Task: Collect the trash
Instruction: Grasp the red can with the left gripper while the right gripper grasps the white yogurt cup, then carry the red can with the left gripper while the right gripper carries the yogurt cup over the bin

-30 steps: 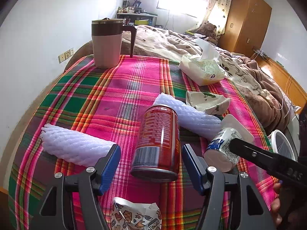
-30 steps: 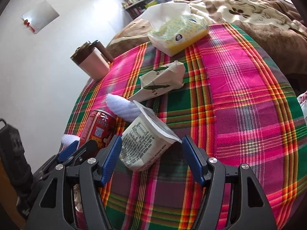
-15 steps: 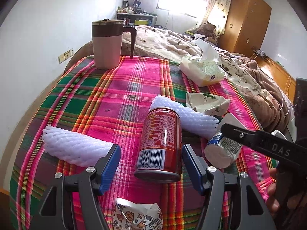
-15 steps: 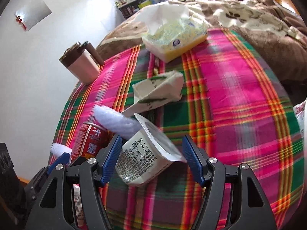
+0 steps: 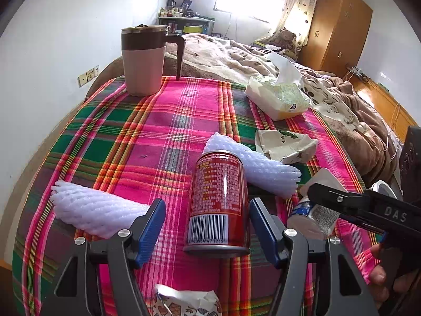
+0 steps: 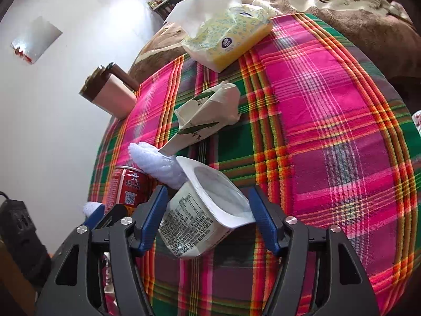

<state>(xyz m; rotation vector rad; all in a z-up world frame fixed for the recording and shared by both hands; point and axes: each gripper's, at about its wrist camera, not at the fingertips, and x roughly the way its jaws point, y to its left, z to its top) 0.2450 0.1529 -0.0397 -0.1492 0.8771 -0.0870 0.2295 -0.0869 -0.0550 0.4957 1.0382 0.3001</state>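
Both grippers straddle trash without gripping yet: left gripper (image 5: 206, 233) stands apart around the red drink can (image 5: 218, 202), right gripper (image 6: 208, 220) is closing around the white yogurt cup (image 6: 200, 218). Nothing looks collected; both foam sleeves (image 5: 92, 212), the paper wrapper (image 6: 205, 115) and the rest lie on the plaid tablecloth (image 5: 158, 131).

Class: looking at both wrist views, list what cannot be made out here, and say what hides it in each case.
- Printed wrapper, left wrist view: cut off by the bottom edge.
- Yogurt cup, left wrist view: partly behind the right tongs, whose jaws are closing around it.
- Red can, right wrist view: lower part hidden behind the tongs.
- Shelf items: too small.
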